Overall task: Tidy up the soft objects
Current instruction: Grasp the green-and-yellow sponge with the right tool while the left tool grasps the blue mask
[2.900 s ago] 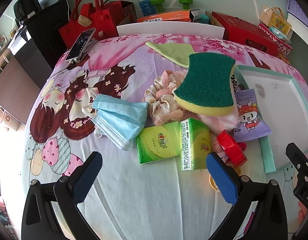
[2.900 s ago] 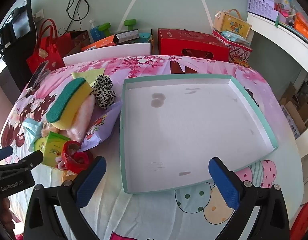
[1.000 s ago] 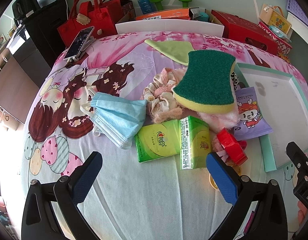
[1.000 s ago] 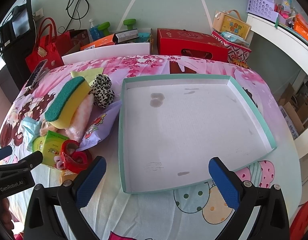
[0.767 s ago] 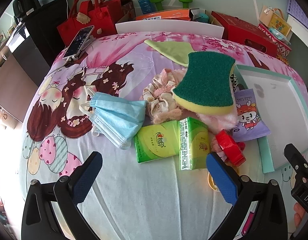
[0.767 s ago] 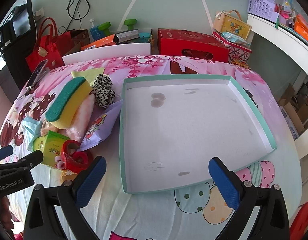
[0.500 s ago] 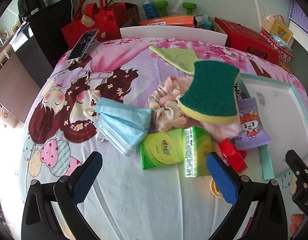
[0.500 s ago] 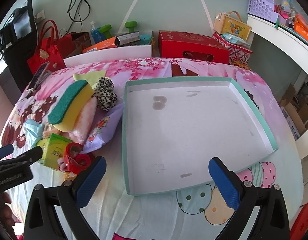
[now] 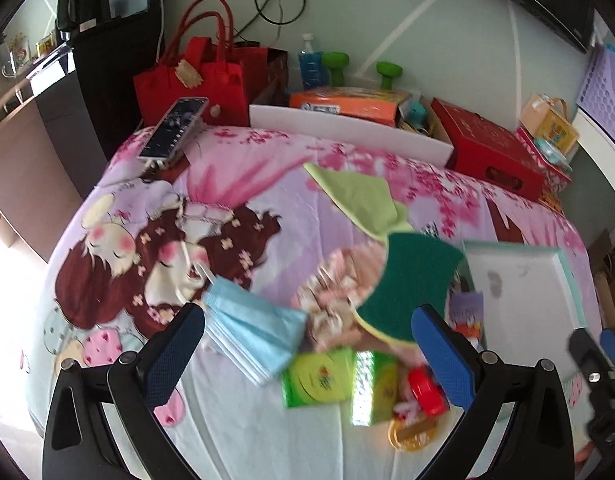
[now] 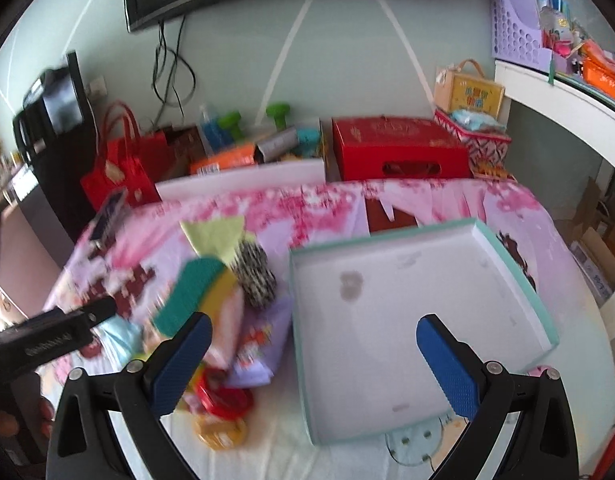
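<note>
A pile of soft things lies on the cartoon bedsheet: a blue face mask (image 9: 253, 330), a green-topped yellow sponge (image 9: 411, 280), pink scrunchies (image 9: 339, 280), two green tissue packs (image 9: 317, 378), a yellow-green cloth (image 9: 359, 198) and a leopard scrunchie (image 10: 255, 276). A white tray with a teal rim (image 10: 545, 316) lies to the right, with nothing in it. My left gripper (image 9: 307, 352) is open above the mask and tissue packs. My right gripper (image 10: 313, 364) is open above the tray's near left edge.
A red clip (image 9: 425, 392) and a purple packet (image 10: 263, 340) lie beside the pile. A phone (image 9: 173, 128) rests at the far left of the bed. Red bags (image 9: 195, 76), boxes (image 10: 399, 152) and dumbbells stand behind the bed.
Both grippers have lifted and pulled back, so the pile and tray sit lower and smaller in view. Both views are blurred by motion. Nothing was grasped.
</note>
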